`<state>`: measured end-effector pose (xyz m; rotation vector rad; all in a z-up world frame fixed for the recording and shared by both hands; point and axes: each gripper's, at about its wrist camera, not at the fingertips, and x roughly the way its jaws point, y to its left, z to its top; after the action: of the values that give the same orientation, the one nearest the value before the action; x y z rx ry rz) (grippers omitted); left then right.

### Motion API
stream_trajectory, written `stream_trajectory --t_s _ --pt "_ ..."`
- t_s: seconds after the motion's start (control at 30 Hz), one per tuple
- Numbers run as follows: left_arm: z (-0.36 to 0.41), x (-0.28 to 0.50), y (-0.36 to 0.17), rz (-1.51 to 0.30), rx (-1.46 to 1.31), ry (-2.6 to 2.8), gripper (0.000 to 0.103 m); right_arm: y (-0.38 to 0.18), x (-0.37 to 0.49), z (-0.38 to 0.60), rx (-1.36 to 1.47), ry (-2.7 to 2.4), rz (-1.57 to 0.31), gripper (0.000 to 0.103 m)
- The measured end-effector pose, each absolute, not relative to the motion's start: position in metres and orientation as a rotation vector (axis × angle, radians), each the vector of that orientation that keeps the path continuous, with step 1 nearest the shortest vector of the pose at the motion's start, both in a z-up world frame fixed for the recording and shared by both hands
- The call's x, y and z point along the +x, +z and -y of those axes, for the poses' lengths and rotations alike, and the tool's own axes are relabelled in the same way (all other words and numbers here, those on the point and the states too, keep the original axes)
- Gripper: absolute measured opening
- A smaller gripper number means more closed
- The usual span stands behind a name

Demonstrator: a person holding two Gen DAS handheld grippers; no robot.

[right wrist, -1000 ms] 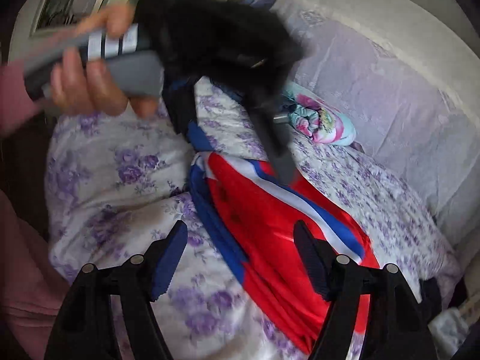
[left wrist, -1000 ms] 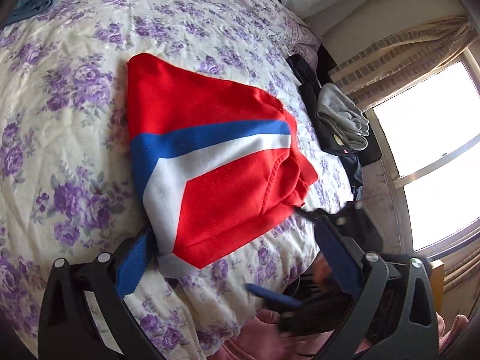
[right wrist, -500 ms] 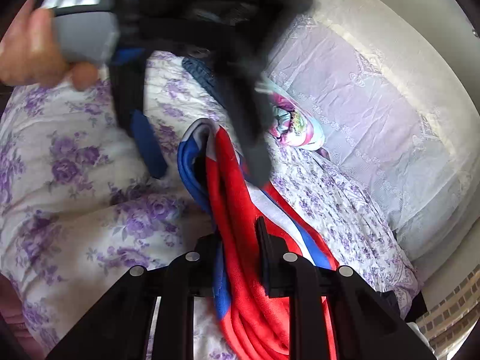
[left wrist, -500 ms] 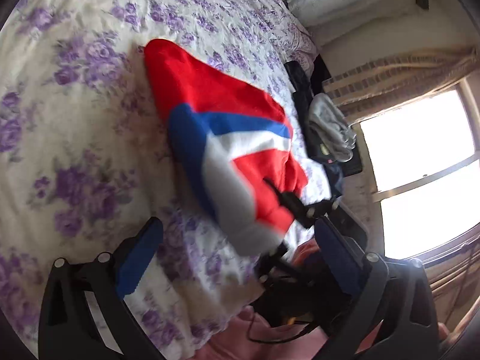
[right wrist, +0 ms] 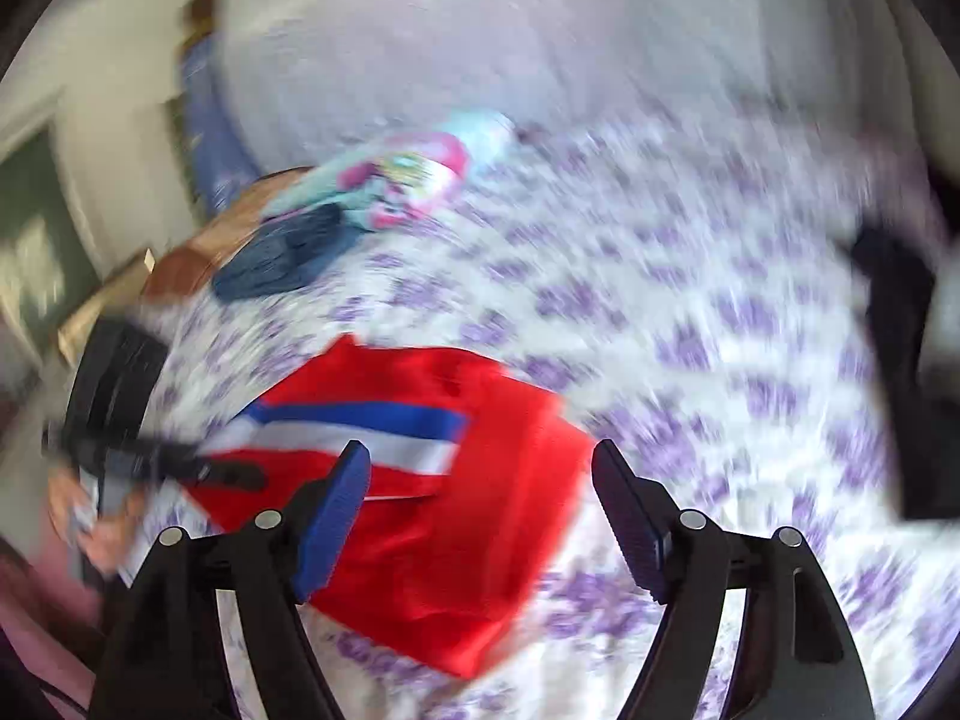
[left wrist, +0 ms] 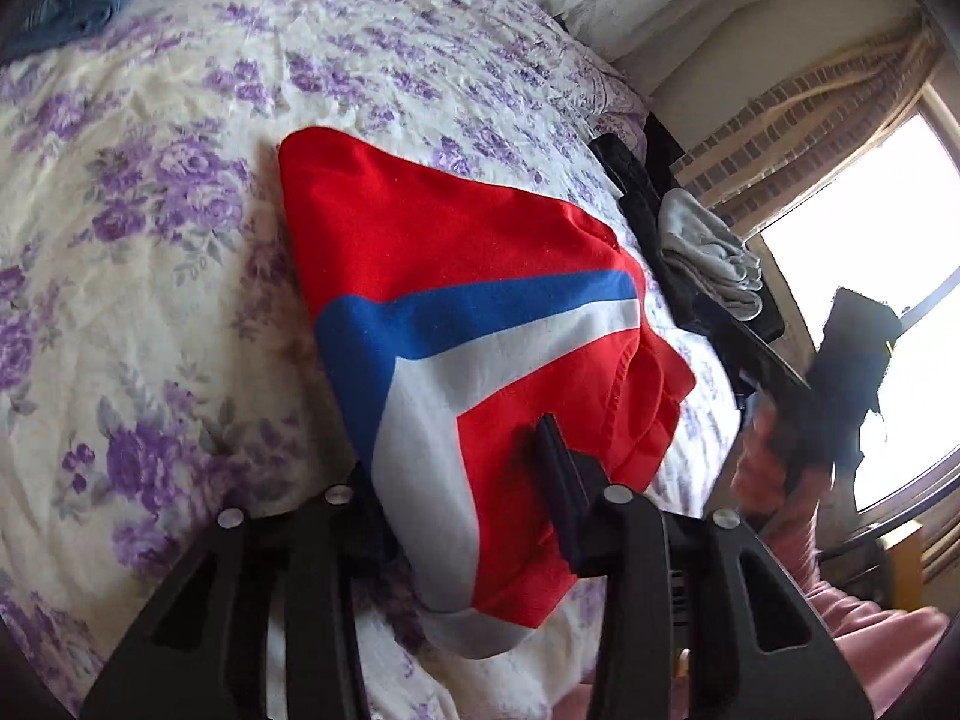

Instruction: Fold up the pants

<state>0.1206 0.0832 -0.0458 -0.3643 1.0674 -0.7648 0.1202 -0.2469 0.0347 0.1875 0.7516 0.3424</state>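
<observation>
1. One pair of pants [left wrist: 456, 324], red with a blue and a white stripe, lies folded on the flowered bedspread [left wrist: 150, 192], its near corner hanging at the edge of the bed.
2. The left gripper [left wrist: 462, 468] has just been closing, and its two fingers now stand narrow with that near corner of the pants between them; one finger lies on top of the red cloth, while the other is hidden under the fold, so the corner looks pinched.
3. The right gripper [right wrist: 480, 516] has just been opening; its two blue-padded fingers [right wrist: 333, 519] stand wide apart above the pants [right wrist: 432, 480] with nothing between them. This view is badly blurred.
4. Seen from the left wrist, the right gripper [left wrist: 840, 384] is a dark blur held in a hand [left wrist: 774, 456] to the right of the pants, well clear of the cloth.
5. Beyond the pants, toward the head of the bed, lie one folded dark blue garment [right wrist: 282, 258] and one bright pink-and-turquoise bundle [right wrist: 396, 180], just beside each other.
6. To the right of the pants, at the bed's far edge, one grey garment [left wrist: 708, 258] rests on a dark pile [left wrist: 636, 180].
7. Further right of the pants stands one bright window [left wrist: 864, 252].
</observation>
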Motion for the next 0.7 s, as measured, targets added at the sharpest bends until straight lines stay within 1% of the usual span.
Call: stream_trajectory --t_s 0.03,0.13,0.2,0.3,0.33,0.43,0.53,0.6,0.7 --pt "-0.083 0.119 -0.046 -1.055 -0.359 -0.759 0.039 0.020 0.141 0.263 0.277 0.350 -0.830 0.077" --pt "-0.086 0.118 -0.048 -1.045 -0.371 -0.755 0.039 -0.022 0.164 0.273 0.458 0.427 -0.981 0.077" --pt "-0.087 0.117 -0.048 -1.041 -0.362 -0.750 0.039 -0.034 0.152 0.264 0.523 0.499 -1.001 0.078" --pt "-0.084 0.115 -0.049 -1.034 -0.340 -0.742 0.040 -0.035 0.145 0.246 0.512 0.590 -1.015 0.077" --pt "-0.084 0.115 -0.049 -1.034 -0.340 -0.741 0.040 -0.036 0.144 0.241 0.510 0.600 -1.010 0.066" --pt "-0.083 0.114 -0.046 -1.017 -0.320 -0.743 0.039 -0.030 0.141 0.232 0.523 0.616 -1.027 0.040" --pt "-0.076 0.114 -0.031 -0.977 -0.245 -0.737 0.036 -0.010 0.140 0.229 0.486 0.631 -0.979 0.032" --pt "-0.070 0.120 -0.013 -0.922 -0.166 -0.735 0.034 0.015 0.148 0.229 0.452 0.653 -0.904 0.031" --pt "-0.060 0.147 0.019 -0.825 -0.054 -0.709 0.034 0.049 0.181 0.229 0.431 0.649 -0.816 0.031"
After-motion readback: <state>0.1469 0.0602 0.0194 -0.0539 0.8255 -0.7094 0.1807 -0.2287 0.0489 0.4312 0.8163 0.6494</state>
